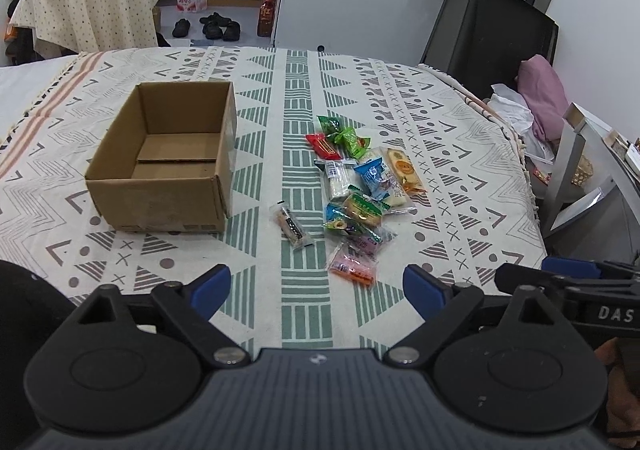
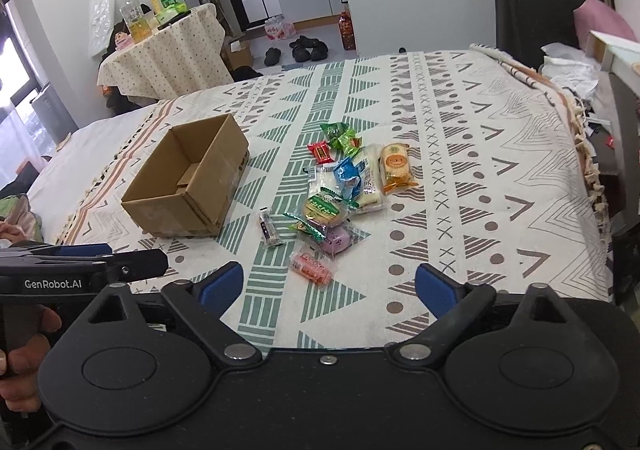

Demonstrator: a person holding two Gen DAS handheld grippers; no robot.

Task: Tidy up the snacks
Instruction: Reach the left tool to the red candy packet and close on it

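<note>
A: Where do the snacks (image 1: pixel 356 190) lie?

B: In a loose pile on the patterned bedspread (image 1: pixel 460 154), to the right of the box (image 1: pixel 160 186) and apart from it. At the far end are green packets (image 2: pixel 340 136) and a red one (image 2: pixel 320 152). Beside those, a cake with an orange smiling face (image 2: pixel 394 168) lies on the right edge of the pile, next to a long white bar (image 2: pixel 372 182). A blue packet (image 1: pixel 370 172) sits in the middle, overlapping its neighbours.

A: And nearer the camera?

B: A round biscuit in a green wrapper (image 2: pixel 322 210) lies on top of others, a purple sweet (image 2: pixel 338 240) just beside it, and a pink-orange packet (image 1: pixel 354 266) is the nearest of the pile. One dark stick in clear wrap (image 1: pixel 292 228) lies on its own between the pile and the box, touching neither.

A: Anything in the box?

B: It stands upright with its top open, and the part of the floor that shows is bare cardboard. No snack is seen inside.

A: The grippers?

B: The left gripper (image 1: pixel 318 292) has its blue pads spread wide with only bedspread showing between them; it holds nothing. The right gripper (image 2: pixel 328 288) is the same: jaws wide apart, nothing gripped, short of the pink-orange packet. In the right view the left one's fingers reach in from the left edge, with a hand (image 2: pixel 20 354) on its handle
</note>
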